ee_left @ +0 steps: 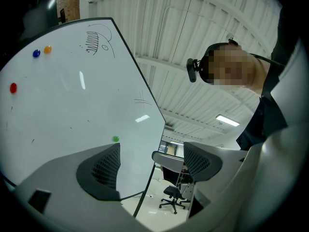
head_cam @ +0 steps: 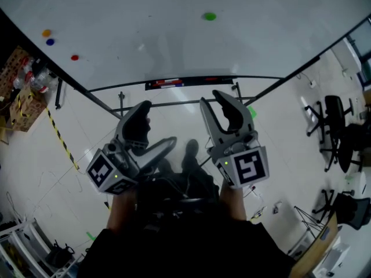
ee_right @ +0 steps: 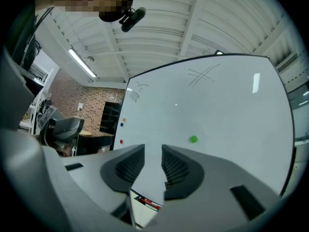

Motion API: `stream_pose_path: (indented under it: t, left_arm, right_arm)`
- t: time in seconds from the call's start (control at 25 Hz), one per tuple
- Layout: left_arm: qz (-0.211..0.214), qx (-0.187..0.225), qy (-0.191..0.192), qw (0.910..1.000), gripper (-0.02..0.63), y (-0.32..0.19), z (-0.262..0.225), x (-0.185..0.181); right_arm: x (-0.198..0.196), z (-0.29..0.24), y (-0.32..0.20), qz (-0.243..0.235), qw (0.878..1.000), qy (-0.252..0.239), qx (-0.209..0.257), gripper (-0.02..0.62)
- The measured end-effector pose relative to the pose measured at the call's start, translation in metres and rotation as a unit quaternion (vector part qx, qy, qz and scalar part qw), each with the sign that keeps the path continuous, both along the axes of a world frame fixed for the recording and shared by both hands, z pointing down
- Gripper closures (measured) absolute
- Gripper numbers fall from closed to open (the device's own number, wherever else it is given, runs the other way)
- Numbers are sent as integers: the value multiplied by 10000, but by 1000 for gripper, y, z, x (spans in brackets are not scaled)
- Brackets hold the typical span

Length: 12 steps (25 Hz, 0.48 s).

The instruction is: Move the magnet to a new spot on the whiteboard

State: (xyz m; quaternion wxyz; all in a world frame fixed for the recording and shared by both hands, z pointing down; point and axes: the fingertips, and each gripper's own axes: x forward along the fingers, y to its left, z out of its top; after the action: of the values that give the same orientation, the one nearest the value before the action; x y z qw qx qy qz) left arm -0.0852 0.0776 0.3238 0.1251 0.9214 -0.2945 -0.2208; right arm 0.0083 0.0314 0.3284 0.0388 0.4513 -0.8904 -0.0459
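A small green magnet (head_cam: 210, 16) sticks to the whiteboard (head_cam: 145, 33), far ahead of both grippers. It also shows as a green magnet (ee_left: 116, 139) just above the left jaw in the left gripper view, and as a green magnet (ee_right: 193, 139) up and right of the jaws in the right gripper view. My left gripper (head_cam: 152, 133) (ee_left: 152, 166) stands open and empty, its jaws wide apart. My right gripper (head_cam: 223, 109) (ee_right: 153, 163) is open too, with a narrower gap and only the board behind it. Neither touches the board.
Orange (head_cam: 46, 33), blue (head_cam: 50, 41) and red (head_cam: 74, 57) magnets sit at the board's left. A marker tray (head_cam: 174, 84) runs along its lower edge. Office chairs (head_cam: 333, 126) stand on the right, a cluttered crate (head_cam: 23, 91) on the left.
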Motion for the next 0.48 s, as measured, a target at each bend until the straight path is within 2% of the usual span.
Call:
stream_pose_path:
  t: [0.48]
  left_arm:
    - [-103,36,93,9999,201,13,3,-17]
  right_arm:
    - [-17,2,11,-85,9999,85,44,458]
